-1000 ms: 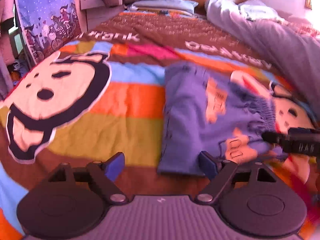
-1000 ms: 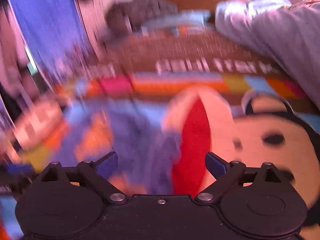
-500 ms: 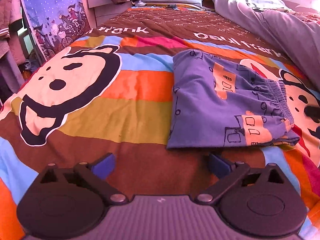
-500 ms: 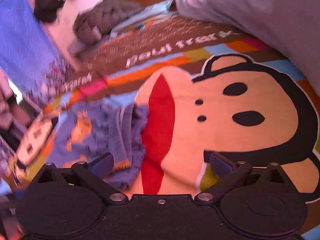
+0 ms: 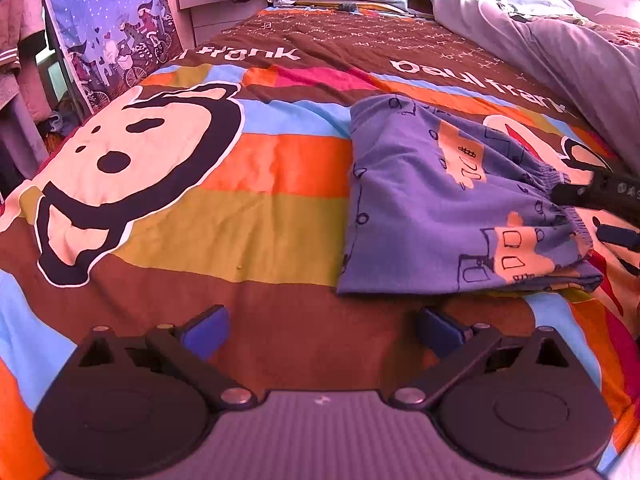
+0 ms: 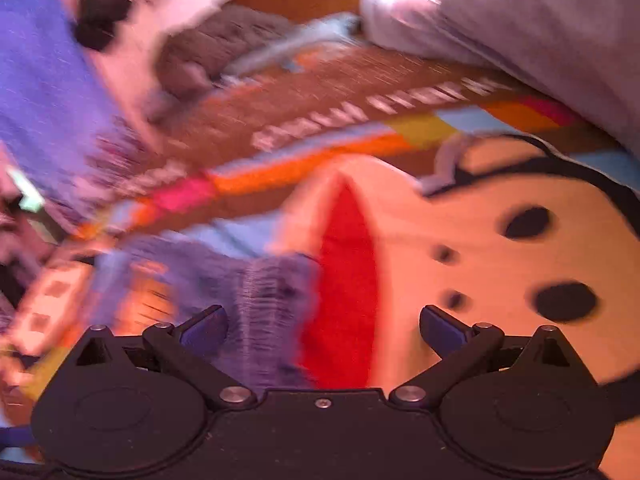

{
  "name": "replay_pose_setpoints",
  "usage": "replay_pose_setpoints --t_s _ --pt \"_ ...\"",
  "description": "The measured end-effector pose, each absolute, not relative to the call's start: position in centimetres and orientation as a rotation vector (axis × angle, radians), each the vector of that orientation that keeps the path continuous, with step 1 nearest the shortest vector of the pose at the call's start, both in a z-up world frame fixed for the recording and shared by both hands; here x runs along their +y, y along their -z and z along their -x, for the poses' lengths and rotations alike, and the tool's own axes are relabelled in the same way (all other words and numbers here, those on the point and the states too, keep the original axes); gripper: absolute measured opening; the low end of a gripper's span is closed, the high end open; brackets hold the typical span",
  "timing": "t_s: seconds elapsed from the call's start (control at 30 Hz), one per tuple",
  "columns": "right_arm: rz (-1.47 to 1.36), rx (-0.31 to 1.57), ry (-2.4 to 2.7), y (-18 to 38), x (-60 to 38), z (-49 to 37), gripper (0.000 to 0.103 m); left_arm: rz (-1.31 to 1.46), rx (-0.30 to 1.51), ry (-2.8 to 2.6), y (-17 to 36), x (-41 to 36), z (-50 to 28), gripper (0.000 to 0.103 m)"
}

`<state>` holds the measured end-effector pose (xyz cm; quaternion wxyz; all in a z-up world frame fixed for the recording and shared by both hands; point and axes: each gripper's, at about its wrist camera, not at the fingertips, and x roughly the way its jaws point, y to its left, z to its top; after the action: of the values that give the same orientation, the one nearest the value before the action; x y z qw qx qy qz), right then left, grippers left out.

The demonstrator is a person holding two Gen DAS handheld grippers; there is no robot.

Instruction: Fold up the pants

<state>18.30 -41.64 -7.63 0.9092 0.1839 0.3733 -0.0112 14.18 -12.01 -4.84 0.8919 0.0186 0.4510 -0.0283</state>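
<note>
White lettering reading "paul frank" ran across the brown band of the bedspread (image 5: 280,216), near the head of the bed, beside its monkey-face print. The folded blue pants (image 5: 448,208) lay toward the bed's right edge. The left hand-held gripper (image 5: 320,330) had just been opening and stood wide over bare bedspread; the right hand-held gripper (image 6: 322,328), likewise just spread wide, held nothing, the waistband below it. Its view was blurred.
</note>
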Motion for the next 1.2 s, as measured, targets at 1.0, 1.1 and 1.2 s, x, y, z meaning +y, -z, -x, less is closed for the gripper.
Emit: replay_pose_setpoints --t_s 1.0,1.1,1.2 --pt "-0.724 0.757 -0.238 8.8 -43.4 -18.5 0.102 0.125 0.948 0.193 5.2 -12.7 -20.5 0.102" --pt "-0.703 0.756 -0.253 8.9 -43.3 -18.4 0.101 0.111 0.943 0.182 5.1 -12.8 -19.8 0.102" --pt "-0.71 0.761 -0.284 9.1 -43.2 -18.3 0.065 0.137 0.936 0.173 4.8 -12.4 -19.6 0.099"
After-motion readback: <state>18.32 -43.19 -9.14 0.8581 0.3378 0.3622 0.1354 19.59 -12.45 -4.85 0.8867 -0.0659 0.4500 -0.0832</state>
